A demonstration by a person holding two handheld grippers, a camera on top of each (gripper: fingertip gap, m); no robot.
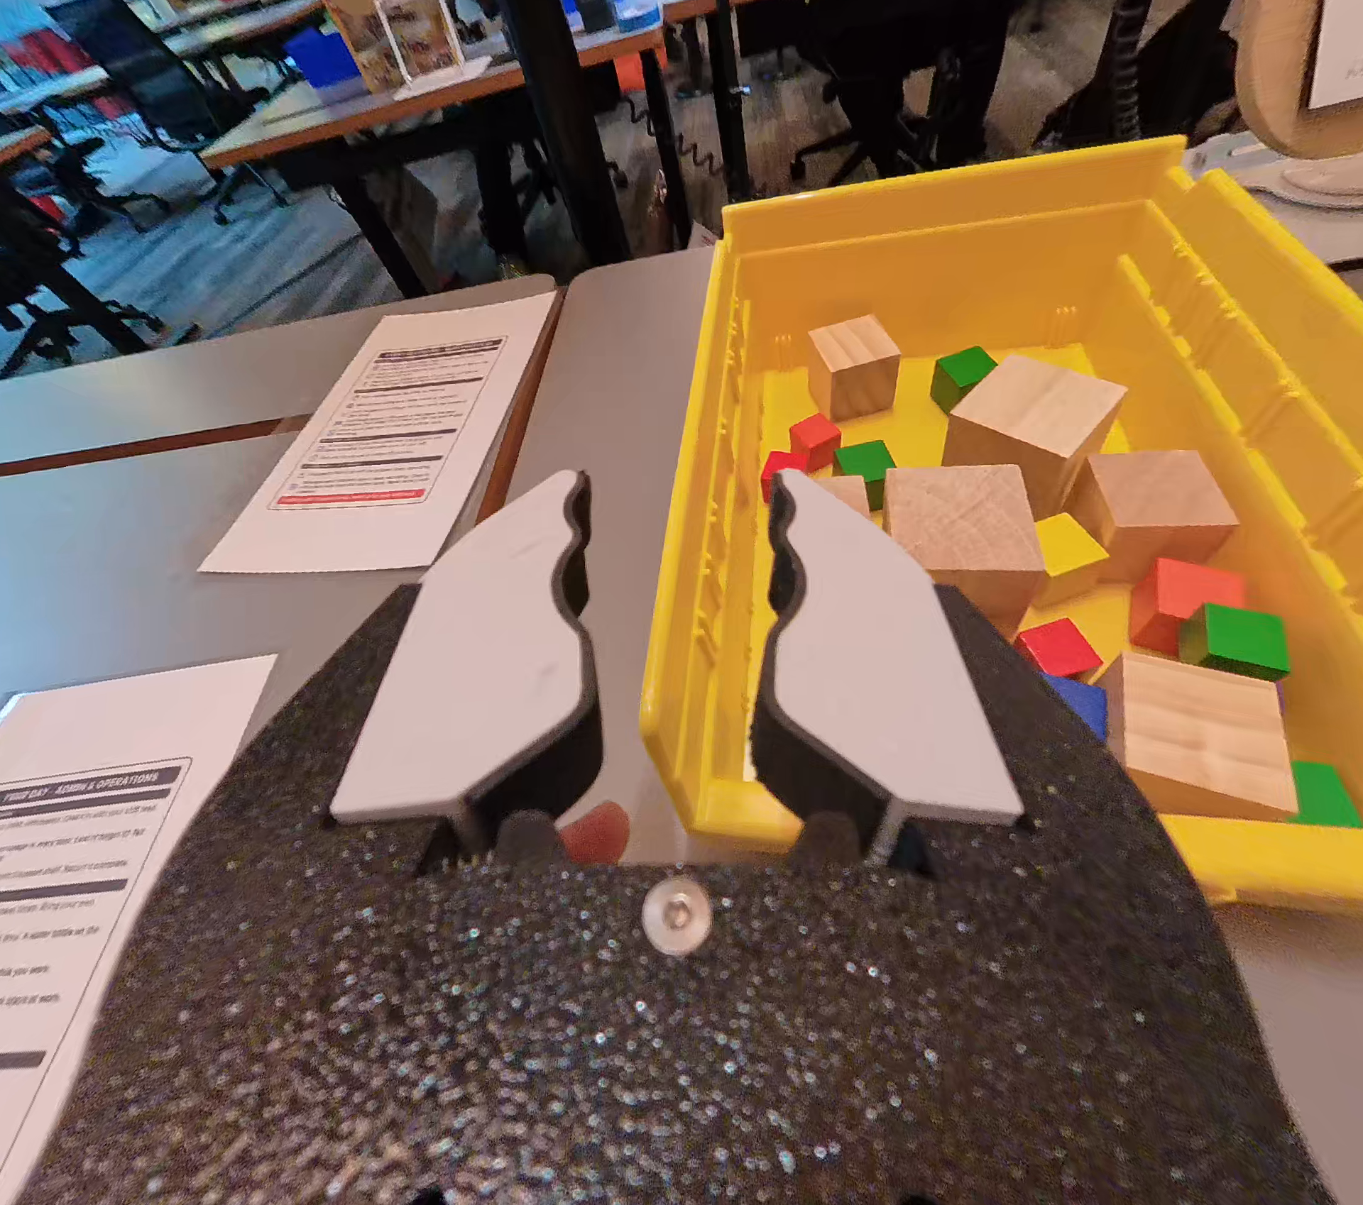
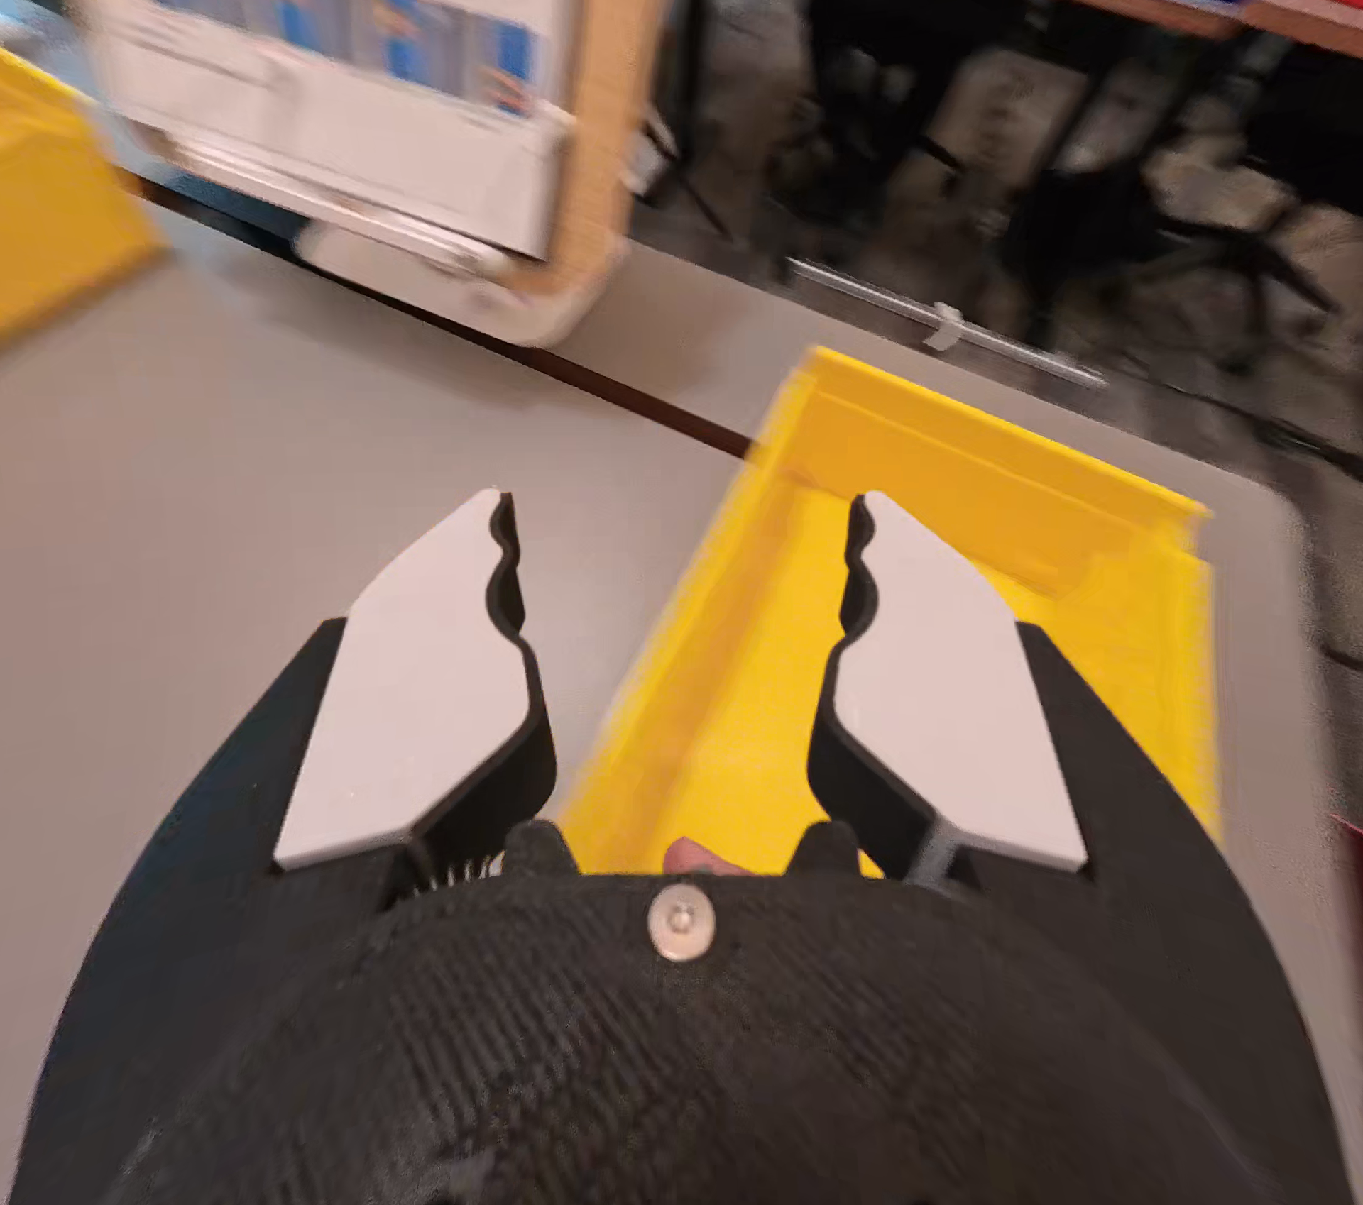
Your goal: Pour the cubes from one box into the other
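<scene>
A yellow box (image 1: 944,189) on the grey table holds several plain wooden cubes (image 1: 959,528) and small red, green, yellow and blue cubes (image 1: 1235,642). My left gripper (image 1: 678,491) is open. Its fingers straddle this box's left wall, the right finger above the cubes and the left finger over the table. A second yellow box (image 2: 959,469) shows in the right wrist view, and no cubes are visible in it. My right gripper (image 2: 678,499) is open and straddles that box's left wall (image 2: 686,639). A corner of the other yellow box (image 2: 44,196) shows at far left.
Two printed sheets (image 1: 383,440) (image 1: 88,875) lie on the table left of the full box. A standing sign board (image 2: 354,64) stands at the back between the boxes. The table's far edge (image 2: 1254,506) runs just behind the second box. The right wrist view is motion-blurred.
</scene>
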